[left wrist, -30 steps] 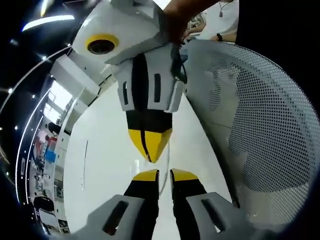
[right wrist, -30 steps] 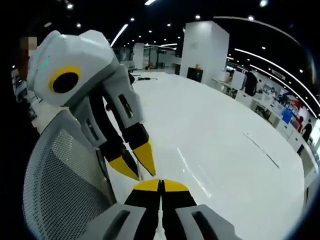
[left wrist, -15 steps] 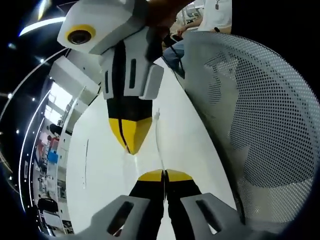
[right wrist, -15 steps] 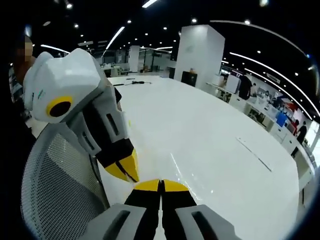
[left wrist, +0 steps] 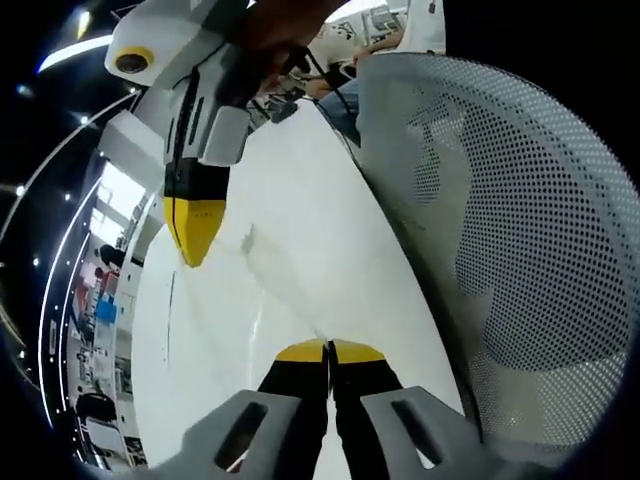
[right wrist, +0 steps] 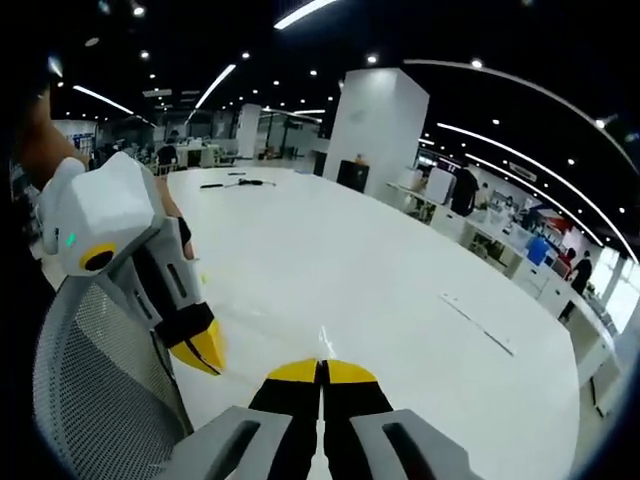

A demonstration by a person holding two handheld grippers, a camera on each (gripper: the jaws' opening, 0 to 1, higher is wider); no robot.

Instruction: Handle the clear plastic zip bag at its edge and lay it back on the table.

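The clear plastic zip bag (left wrist: 285,290) shows as a faint film with a thin edge line, stretched over the white table (left wrist: 310,180). My left gripper (left wrist: 328,349) is shut on its near edge, yellow tips pressed together. My right gripper (left wrist: 195,235) hangs shut at the upper left, a hand's width from the left one, with the film running toward it. In the right gripper view my right gripper (right wrist: 322,370) is shut with a thin streak of the bag (right wrist: 325,342) rising from its tips. The left gripper (right wrist: 207,350) stands to its left, shut.
A grey mesh chair back (left wrist: 500,250) rises close on one side, also the chair back (right wrist: 100,390). A thin strip (right wrist: 475,325) lies on the table (right wrist: 380,250), and dark small items (right wrist: 235,184) sit at its far end. A hand (left wrist: 285,25) holds the right gripper.
The two grippers, nearly touching tip to tip a second ago, have drawn apart. My left jaws closed from a small gap to fully shut. The bag film now spans between them.
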